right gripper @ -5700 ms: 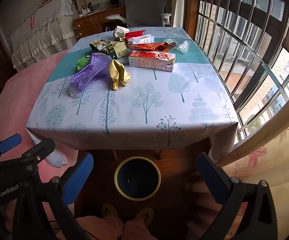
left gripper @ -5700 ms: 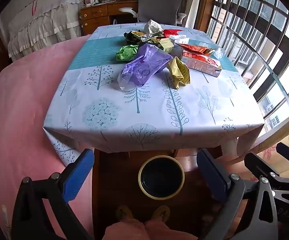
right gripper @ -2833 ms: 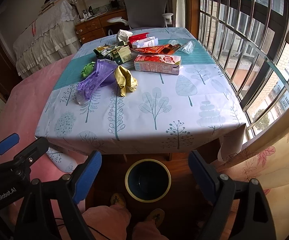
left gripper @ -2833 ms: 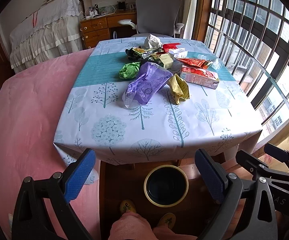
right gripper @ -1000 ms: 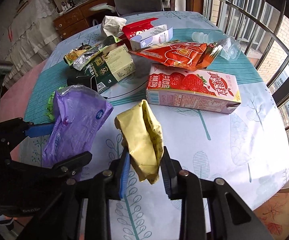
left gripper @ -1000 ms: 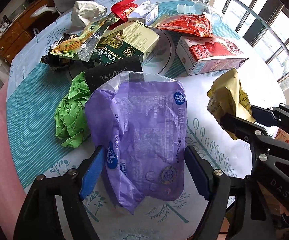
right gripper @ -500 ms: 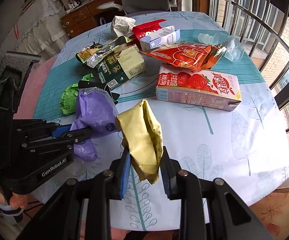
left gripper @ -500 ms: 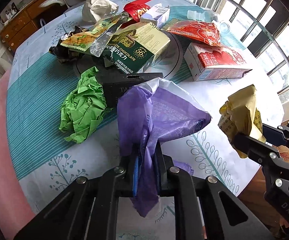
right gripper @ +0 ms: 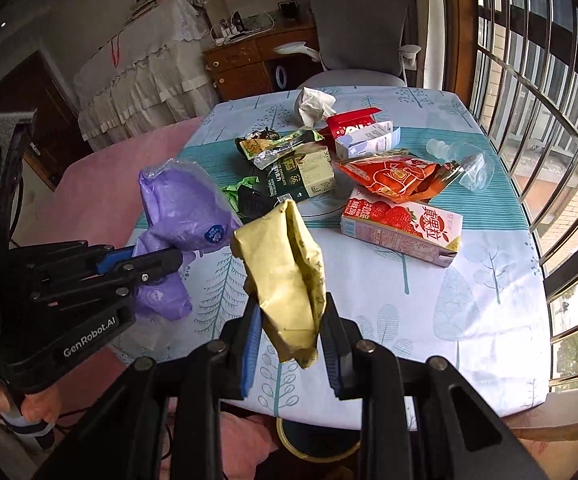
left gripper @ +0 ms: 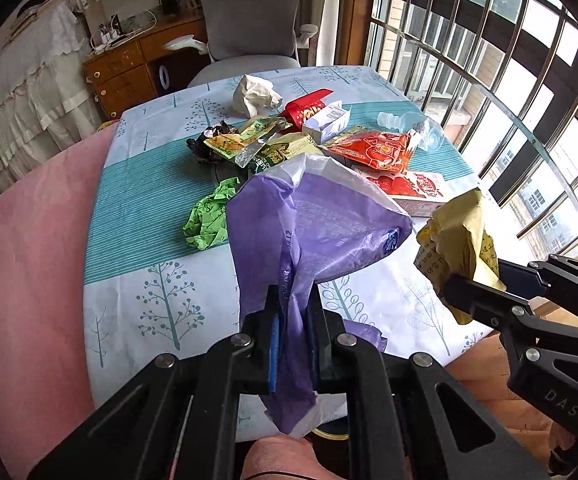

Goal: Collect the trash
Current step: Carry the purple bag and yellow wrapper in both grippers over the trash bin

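Your left tool [left gripper: 292, 326] is clamped on the purple bag [left gripper: 309, 216], lifted clear above the near edge of the counter [right gripper: 489, 292]. The bag's long axis runs roughly upright: its puffed, open end points up and away from you, and its crumpled tail hangs below the pads. Your right tool [right gripper: 289, 332] pinches the yellow wrapper [right gripper: 289, 268] at its lower end, the wrapper standing upright with its folded top pointing up, also off the counter near that same edge. The two held pieces sit just beside each other, purple to the left.

On the counter's middle and far side lie the strawberry milk carton [right gripper: 403, 224], red snack pouch [right gripper: 389, 176], chocolate box [right gripper: 305, 174], green crumpled paper [left gripper: 209, 218], white tissue [right gripper: 315, 106] and clear plastic bottle [right gripper: 463, 162]. The trash bin's rim [right gripper: 313, 450] shows below the near edge.
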Available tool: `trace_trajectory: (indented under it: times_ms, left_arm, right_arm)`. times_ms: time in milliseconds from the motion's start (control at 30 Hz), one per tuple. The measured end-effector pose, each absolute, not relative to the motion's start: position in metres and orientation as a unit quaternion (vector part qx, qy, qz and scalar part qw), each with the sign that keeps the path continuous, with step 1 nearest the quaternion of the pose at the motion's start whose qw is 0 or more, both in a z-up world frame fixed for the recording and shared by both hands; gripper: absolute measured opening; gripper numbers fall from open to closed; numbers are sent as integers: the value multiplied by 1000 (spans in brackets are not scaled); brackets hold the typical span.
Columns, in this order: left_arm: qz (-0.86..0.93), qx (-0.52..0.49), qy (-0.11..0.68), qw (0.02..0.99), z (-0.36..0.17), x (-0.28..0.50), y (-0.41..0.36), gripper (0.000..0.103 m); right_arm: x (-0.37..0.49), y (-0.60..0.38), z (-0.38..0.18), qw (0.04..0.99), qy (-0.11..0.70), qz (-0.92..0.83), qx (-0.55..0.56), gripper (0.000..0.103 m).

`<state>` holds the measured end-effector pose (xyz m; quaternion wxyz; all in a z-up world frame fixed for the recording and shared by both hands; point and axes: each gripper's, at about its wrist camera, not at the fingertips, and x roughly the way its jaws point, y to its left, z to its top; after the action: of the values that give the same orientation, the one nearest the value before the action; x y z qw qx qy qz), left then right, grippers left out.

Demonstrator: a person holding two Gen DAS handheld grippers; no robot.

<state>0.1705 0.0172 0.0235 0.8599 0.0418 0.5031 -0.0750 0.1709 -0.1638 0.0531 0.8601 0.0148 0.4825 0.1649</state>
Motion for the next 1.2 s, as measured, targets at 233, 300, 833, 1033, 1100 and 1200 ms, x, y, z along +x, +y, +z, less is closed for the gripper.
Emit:
trace_trajectory:
  times_ms: [233, 300, 833, 1033, 1100, 1200]
  left_arm:
    - [-32, 21, 496, 867, 35, 96, -12, 9]
    - [-23, 17, 498, 867, 34, 74, -19, 9]
    - [0, 29, 591, 806, -49, -20, -53, 9]
    - [2, 31, 625, 780, -106, -22, -56, 9]
    - [1, 32, 633, 773, -126, -21, -59, 9]
    - [1, 31, 645, 764, -160, -18, -63, 9]
  right_arm:
    - [117, -192, 66, 857, 470, 209, 5, 28]
    - [99, -200, 64, 853, 473, 221, 6, 28]
    - [16, -222, -18, 799, 561, 217, 18, 28]
    - [8, -220, -66, 786, 586, 195, 18, 28]
    - [9, -220, -83, 783, 592, 188, 18, 28]
    - [12, -222, -113, 780, 602, 172, 20, 28]
